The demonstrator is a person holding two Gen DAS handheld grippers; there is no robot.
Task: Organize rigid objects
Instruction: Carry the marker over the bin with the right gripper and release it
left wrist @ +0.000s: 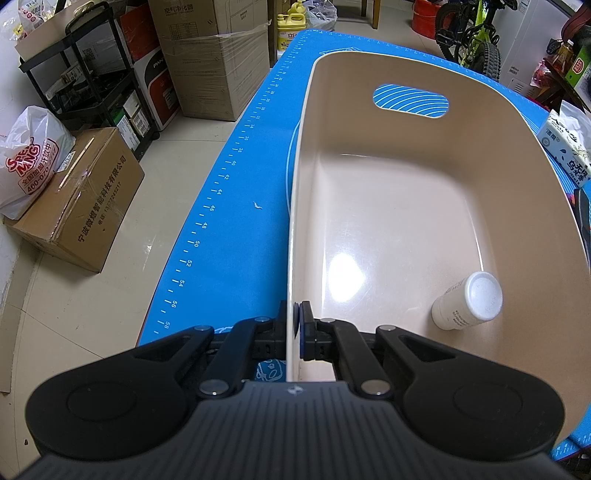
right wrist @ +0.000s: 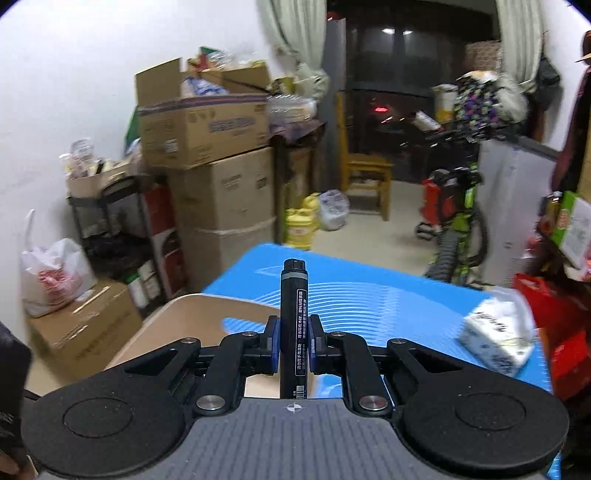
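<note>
A bright blue mat printed with white ruler marks and curved lines [left wrist: 236, 192] covers the counter, its ruled edge running along the left side above a pale tiled floor [left wrist: 110, 288]. On the mat stands a large beige plastic bin with a cut-out handle [left wrist: 480, 155]. The left gripper [left wrist: 293, 325] has its fingers clamped together on the bin's near wall, one finger outside and one inside. Inside the bin, at the near right corner, a small white plastic bottle with a white cap [left wrist: 467, 301] lies tilted against the wall.

The right gripper [right wrist: 293, 341] is raised above the counter, its fingers closed on a black cylindrical marker with white print [right wrist: 293, 295], which stands upright between them. A white tissue pack [right wrist: 496, 341] rests on the mat to the right.

Around the counter the room is crowded: stacked brown cardboard boxes [right wrist: 221, 155], a black metal shelf rack [left wrist: 85, 77], a white plastic bag with red lettering [left wrist: 29, 162], yellow jugs [right wrist: 301, 225], a wooden chair [right wrist: 364, 173] and a green bicycle [left wrist: 476, 33].
</note>
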